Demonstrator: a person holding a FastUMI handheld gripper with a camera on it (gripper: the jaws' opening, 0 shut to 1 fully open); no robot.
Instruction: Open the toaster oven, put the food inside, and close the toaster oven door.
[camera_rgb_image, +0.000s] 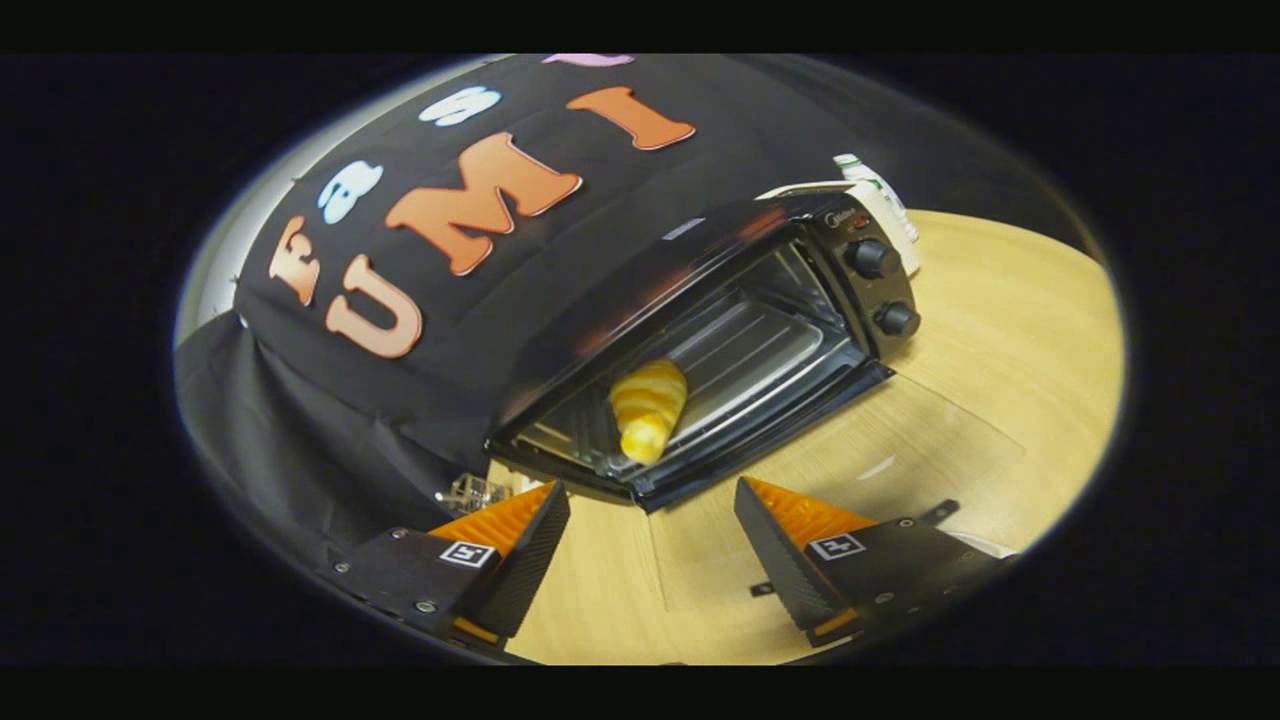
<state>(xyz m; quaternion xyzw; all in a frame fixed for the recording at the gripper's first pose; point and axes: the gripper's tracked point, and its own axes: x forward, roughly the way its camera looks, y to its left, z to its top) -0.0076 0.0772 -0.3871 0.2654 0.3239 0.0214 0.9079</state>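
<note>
The black toaster oven (700, 300) stands on the wooden table (1000, 330), tilted in my view, with two knobs (885, 290) on its right panel. Its glass door (860, 470) lies folded down flat toward me, so the cavity is open. A yellow croissant (648, 408) rests on the rack inside, toward the left of the cavity. My gripper (650, 525) is open and holds nothing. Its fingers (520, 545) hover over the lowered door, just short of the oven's mouth, with the croissant beyond them.
A white bottle (885, 200) with a green cap stands behind the oven's right end. Black cloth hangs behind and to the left of the oven. A small clear object (475, 492) sits at the cloth's foot beside the left finger.
</note>
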